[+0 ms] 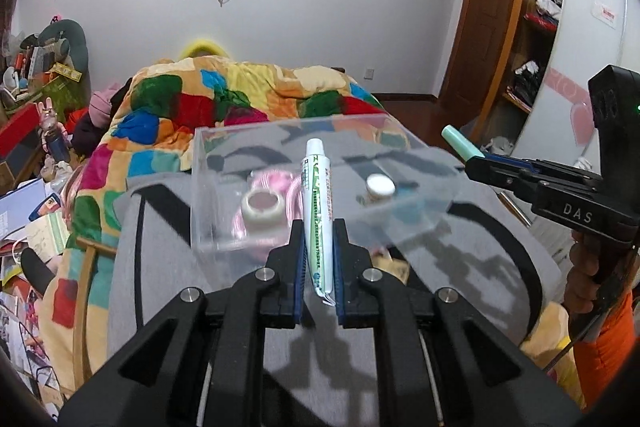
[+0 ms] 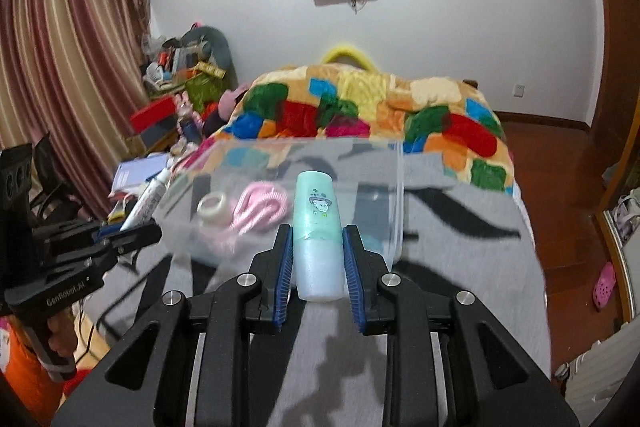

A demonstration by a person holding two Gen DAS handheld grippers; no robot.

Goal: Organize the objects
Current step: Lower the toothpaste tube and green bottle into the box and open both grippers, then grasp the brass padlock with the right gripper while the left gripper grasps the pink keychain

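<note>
My left gripper (image 1: 319,227) is shut on a white toothpaste tube (image 1: 317,203) that stands upright between its pads, just before the clear plastic box (image 1: 212,187) on the grey bed cover. My right gripper (image 2: 316,239) is shut on a mint-green bottle (image 2: 314,211), held near the box's (image 2: 396,187) front wall. Inside the box lie a roll of tape (image 1: 261,207), a pink coiled item (image 2: 260,207) and a small white-capped jar (image 1: 379,187). The right gripper shows in the left wrist view (image 1: 476,159) with the bottle's tip (image 1: 458,143); the left gripper shows in the right wrist view (image 2: 140,231) with the tube (image 2: 149,201).
The box rests on a grey and black cover (image 1: 160,267) over a bed with a patchwork quilt (image 1: 240,99). A cluttered desk (image 1: 32,99) stands at the left, curtains (image 2: 60,67) beyond it. A wardrobe (image 1: 536,27) and wooden floor (image 2: 560,187) lie at the right.
</note>
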